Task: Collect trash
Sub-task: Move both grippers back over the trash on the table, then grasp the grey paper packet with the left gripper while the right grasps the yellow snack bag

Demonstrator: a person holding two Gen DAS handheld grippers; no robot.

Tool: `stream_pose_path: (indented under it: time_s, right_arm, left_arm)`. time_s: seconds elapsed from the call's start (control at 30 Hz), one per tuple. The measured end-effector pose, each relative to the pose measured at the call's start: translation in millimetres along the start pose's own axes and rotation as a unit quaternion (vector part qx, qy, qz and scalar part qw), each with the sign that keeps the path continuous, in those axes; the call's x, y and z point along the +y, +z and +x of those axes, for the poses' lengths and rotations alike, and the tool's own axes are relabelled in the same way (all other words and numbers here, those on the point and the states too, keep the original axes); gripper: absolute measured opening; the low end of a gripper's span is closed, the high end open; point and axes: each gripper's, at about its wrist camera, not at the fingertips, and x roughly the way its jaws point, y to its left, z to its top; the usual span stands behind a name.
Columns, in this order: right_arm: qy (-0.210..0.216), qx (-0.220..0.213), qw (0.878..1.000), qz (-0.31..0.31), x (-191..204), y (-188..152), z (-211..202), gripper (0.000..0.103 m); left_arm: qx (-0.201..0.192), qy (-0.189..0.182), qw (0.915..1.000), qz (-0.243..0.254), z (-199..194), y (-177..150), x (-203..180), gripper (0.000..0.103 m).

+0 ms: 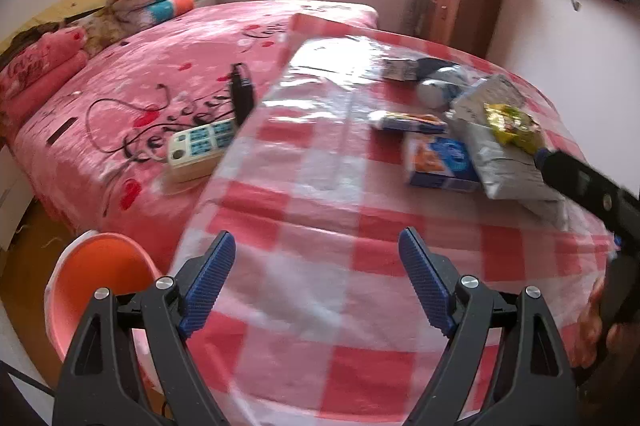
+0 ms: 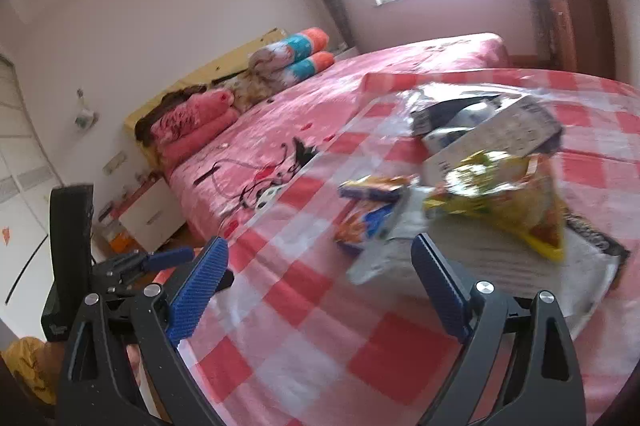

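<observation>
Trash lies in a heap on the far right of the checkered table (image 1: 320, 186): a yellow snack bag (image 1: 512, 126) on a grey mailer bag (image 1: 500, 166), a blue-and-orange box (image 1: 440, 162), a small wrapper (image 1: 408, 122) and a blue-and-white bottle (image 1: 436, 86). My left gripper (image 1: 316, 238) is open over bare cloth, well short of the heap. My right gripper (image 2: 320, 244) is open too, hovering just before the grey mailer bag (image 2: 400, 258), the yellow snack bag (image 2: 500, 194) and the box (image 2: 364, 226). Nothing is between its pads.
An orange bin (image 1: 96, 278) stands on the floor left of the table. A pink bed (image 1: 160, 66) borders the table's left edge, with a power strip (image 1: 200, 146) and a black adapter (image 1: 242, 90) on it. A wooden cabinet (image 1: 460, 10) is at the back.
</observation>
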Motion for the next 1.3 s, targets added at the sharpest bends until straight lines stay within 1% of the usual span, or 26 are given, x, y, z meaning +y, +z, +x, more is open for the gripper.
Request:
stream_pose_path:
  time_s: [0.2, 0.4, 0.47, 0.53, 0.67, 0.73, 0.8, 0.87, 0.93, 1.0, 1.13, 1.2, 1.3]
  right_arm:
    - [-0.031, -0.024, 0.999, 0.035, -34, 9, -19, 0.092]
    - [-0.069, -0.051, 0.994, 0.074, -79, 16, -40, 0.092]
    - [-0.078, -0.051, 0.991, 0.095, -96, 18, -44, 0.092]
    - [-0.085, -0.047, 0.988, 0.116, -113, 18, -45, 0.092]
    - [-0.092, -0.032, 0.983, 0.155, -143, 17, -44, 0.092]
    - [-0.091, -0.022, 0.981, 0.171, -156, 12, -47, 0.092]
    - [-0.087, -0.019, 0.98, 0.179, -164, 11, -48, 0.092]
    - [-0.073, -0.016, 0.979, 0.189, -170, 9, -47, 0.092]
    - [-0.061, -0.016, 0.979, 0.191, -170, 9, -47, 0.092]
    - [-0.053, -0.017, 0.981, 0.185, -168, 10, -47, 0.092]
    - [-0.012, -0.017, 0.986, 0.166, -157, 18, -38, 0.092]
    - [-0.006, -0.016, 0.988, 0.153, -150, 23, -35, 0.092]
    - [0.001, -0.011, 0.991, 0.133, -140, 25, -29, 0.092]
  left_arm:
    - [0.001, -0.033, 0.9989, 0.035, 0, 3, -36, 0.084]
    - [0.009, -0.067, 0.9957, 0.063, 6, 7, -72, 0.084]
    - [0.011, -0.078, 0.9944, 0.069, 7, 9, -81, 0.084]
    - [0.016, -0.098, 0.9925, 0.071, 10, 11, -92, 0.084]
    - [0.031, -0.139, 0.988, 0.059, 18, 15, -110, 0.084]
    - [0.042, -0.159, 0.9851, 0.052, 25, 17, -119, 0.084]
    - [0.044, -0.16, 0.9849, 0.049, 31, 20, -124, 0.084]
    - [0.046, -0.159, 0.9854, 0.04, 36, 22, -125, 0.084]
    - [0.051, -0.166, 0.9846, 0.02, 43, 26, -124, 0.084]
    - [0.053, -0.176, 0.9829, -0.004, 47, 29, -121, 0.084]
    - [0.053, -0.191, 0.9795, -0.038, 53, 35, -118, 0.084]
    - [0.053, -0.195, 0.9782, -0.05, 55, 37, -117, 0.084]
    - [0.053, -0.19, 0.9787, -0.058, 59, 38, -116, 0.084]
